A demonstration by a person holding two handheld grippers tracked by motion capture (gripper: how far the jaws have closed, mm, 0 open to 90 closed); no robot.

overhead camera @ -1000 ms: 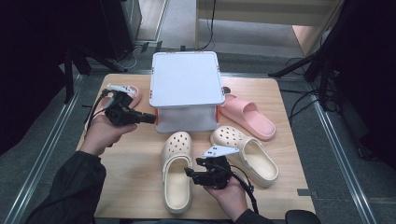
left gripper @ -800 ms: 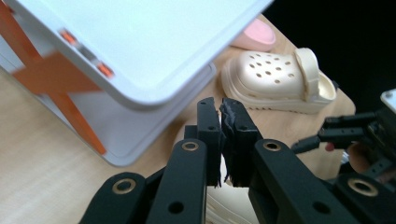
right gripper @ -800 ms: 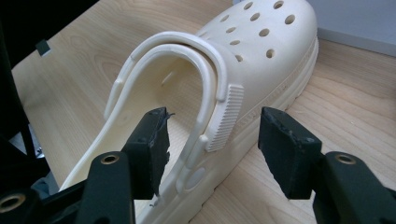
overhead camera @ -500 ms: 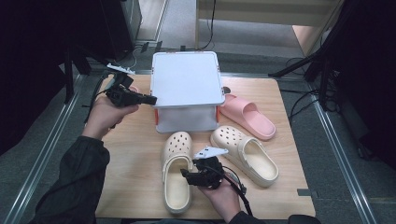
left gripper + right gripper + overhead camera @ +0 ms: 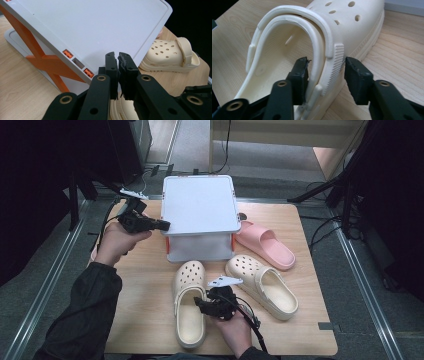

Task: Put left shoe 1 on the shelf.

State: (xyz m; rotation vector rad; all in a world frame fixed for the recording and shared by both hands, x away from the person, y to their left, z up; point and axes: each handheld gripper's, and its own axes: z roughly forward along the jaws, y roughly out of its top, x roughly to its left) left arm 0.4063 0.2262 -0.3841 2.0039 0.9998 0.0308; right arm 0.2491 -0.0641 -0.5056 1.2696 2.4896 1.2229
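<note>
Closing our right gripper (image 5: 325, 67) around the cream clog's (image 5: 189, 305) side wall at lower centre, pads not yet pressing; our left gripper (image 5: 118, 60), jaws pressed together, hovers beside the grey box (image 5: 200, 205).

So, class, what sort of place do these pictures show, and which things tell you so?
Probably a lab or studio set up for recording: a wooden table with clogs and a storage box laid out, black stands and cables around it on grey floor.
</note>
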